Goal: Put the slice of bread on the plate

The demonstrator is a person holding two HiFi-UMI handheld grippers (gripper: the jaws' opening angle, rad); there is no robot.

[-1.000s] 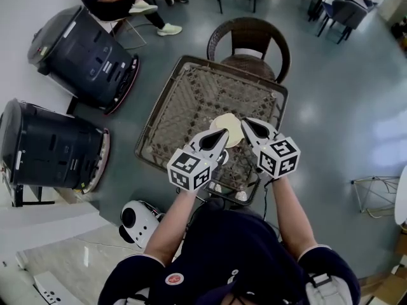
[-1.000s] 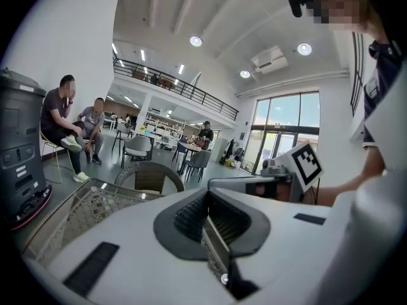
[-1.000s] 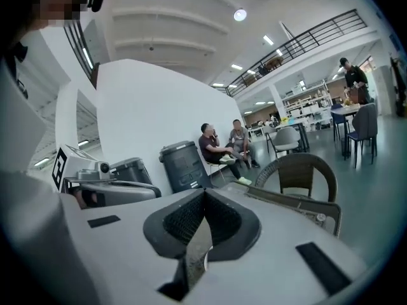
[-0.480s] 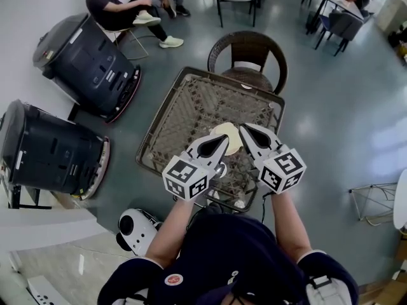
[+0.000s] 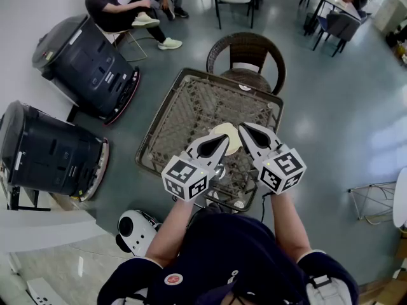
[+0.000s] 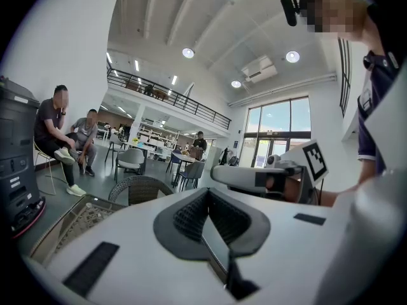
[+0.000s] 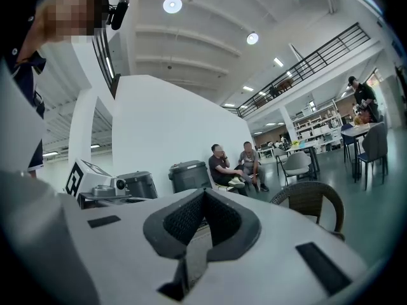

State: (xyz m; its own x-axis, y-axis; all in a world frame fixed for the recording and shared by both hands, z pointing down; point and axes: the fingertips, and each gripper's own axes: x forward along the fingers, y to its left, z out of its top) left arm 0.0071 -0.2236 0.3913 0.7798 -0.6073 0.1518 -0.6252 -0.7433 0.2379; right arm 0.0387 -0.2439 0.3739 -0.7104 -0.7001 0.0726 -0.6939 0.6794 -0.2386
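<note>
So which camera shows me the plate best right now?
The head view: part of the pale round plate shows from above on the wicker table. The left gripper view catches only a table corner, and the right gripper view shows no table. Both look level across the room, and neither shows the plate.

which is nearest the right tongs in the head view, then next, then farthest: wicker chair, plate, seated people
1. plate, on the table right beside the right tongs
2. wicker chair, past the table's far edge
3. seated people, far off at upper left
</note>
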